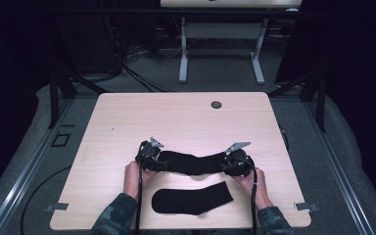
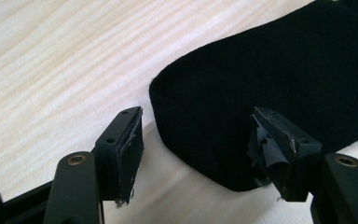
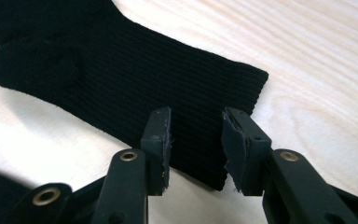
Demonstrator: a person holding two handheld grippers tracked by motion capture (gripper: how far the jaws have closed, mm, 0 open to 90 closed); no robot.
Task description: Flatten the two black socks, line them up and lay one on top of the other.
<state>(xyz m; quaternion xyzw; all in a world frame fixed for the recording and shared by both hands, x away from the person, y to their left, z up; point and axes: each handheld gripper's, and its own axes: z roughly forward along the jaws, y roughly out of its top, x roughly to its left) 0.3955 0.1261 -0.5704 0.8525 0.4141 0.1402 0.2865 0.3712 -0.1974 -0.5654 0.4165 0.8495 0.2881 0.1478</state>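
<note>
While the person's hands are resting low over the near half of the wooden table (image 1: 127,117), a black sock (image 1: 192,162) is lying stretched out flat between the two grippers, sagging slightly toward the person at its middle. The left gripper (image 1: 152,161) is sitting at the sock's left end and the right gripper (image 1: 235,165) at its right end, each topped by a grey three-cornered plate.

In the left gripper view, the jaws are standing wide apart with the sock's rounded end between them. The cloth is lying on the table rather than being pinched. The left-hand finger (image 2: 126,149) is standing just clear of the fabric's edge on bare wood, while the other finger (image 2: 275,149), its pad covering torn and curling, is sitting over or against the cloth — whether it is touching, I cannot tell.

In the right gripper view, the jaws are standing at a narrower gap, and the sock's ribbed end is lying flat beneath and just beyond them. Both fingers (image 3: 158,144) are hovering over the fabric near its corner, and no cloth is being squeezed between the pads.

A second black sock (image 1: 192,199) is lying nearer the person — just apart from the first, between the two forearms.
</note>
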